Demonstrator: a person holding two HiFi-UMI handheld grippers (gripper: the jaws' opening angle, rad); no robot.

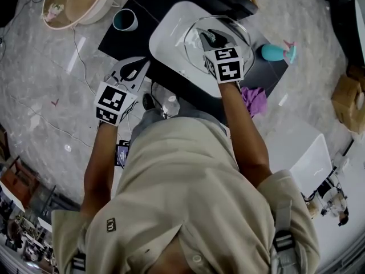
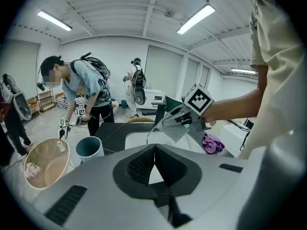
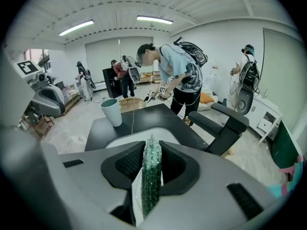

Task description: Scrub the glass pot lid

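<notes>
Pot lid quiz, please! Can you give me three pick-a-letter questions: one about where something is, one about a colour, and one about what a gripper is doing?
1. Where is the glass pot lid?
A. on the floor
B. on the white tray
C. on a chair

2. What colour is the cup?
A. teal
B. red
C. yellow

3. What is the right gripper doing?
A. open, holding nothing
B. shut on a scrub pad
C. shut on a spoon

Answers:
1 B: the head view shows the lid lying on the tray.
2 A: the cup looks teal in every view.
3 B: its jaws pinch the sparkly green pad.
</notes>
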